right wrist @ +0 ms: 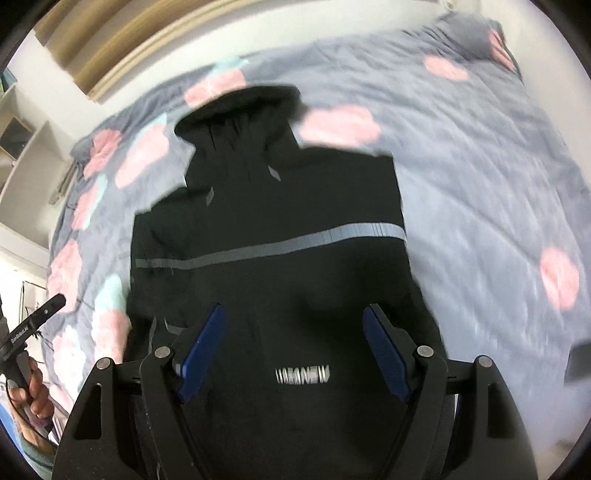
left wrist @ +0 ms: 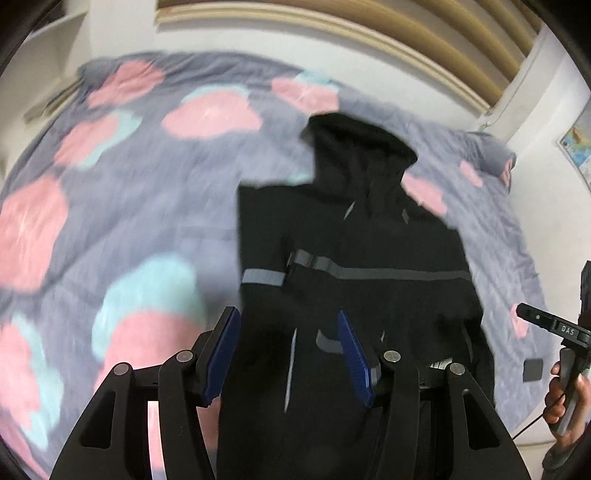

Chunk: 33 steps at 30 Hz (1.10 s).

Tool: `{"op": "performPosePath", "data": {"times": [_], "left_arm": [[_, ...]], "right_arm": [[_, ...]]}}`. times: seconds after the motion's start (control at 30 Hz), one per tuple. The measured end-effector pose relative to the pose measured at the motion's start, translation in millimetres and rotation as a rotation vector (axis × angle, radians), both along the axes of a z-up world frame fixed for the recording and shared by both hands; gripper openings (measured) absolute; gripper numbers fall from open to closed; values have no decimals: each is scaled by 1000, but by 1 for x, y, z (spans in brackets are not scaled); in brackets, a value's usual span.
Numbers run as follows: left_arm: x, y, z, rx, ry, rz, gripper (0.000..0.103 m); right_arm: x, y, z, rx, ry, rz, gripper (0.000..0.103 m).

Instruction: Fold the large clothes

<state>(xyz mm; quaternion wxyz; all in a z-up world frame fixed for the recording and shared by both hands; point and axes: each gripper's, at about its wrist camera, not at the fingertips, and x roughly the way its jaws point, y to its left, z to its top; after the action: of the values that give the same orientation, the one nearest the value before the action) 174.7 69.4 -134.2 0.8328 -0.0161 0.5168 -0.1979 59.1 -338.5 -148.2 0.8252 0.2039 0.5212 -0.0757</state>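
Note:
A black hooded jacket with grey reflective stripes lies flat on the bed, hood pointing away; its sides look folded inward. It also shows in the right wrist view. My left gripper is open, hovering over the jacket's lower left part. My right gripper is open above the jacket's lower middle, near a white printed label. Neither holds cloth. Both views are motion-blurred.
The bed has a grey-purple cover with pink and teal blotches. A white wall and wooden bed frame lie beyond. The right hand-held gripper shows at the left view's right edge; the left one at the right view's left edge.

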Motion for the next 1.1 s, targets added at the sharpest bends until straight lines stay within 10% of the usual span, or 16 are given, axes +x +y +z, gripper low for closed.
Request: {"op": "performPosePath", "data": {"times": [0.3,0.77,1.1], "left_arm": [[137,-78,15,-68,-39,3,57],[353,-203,-52,-22,-42,-18,57],[399,-225,-147,-127,241,-137,57]], "right_arm": [[167,-45,1,-31,-47,65,80],[371,-114,-62,1,-86,-5,80],[421,-121,-146,163,60,114,80]]}}
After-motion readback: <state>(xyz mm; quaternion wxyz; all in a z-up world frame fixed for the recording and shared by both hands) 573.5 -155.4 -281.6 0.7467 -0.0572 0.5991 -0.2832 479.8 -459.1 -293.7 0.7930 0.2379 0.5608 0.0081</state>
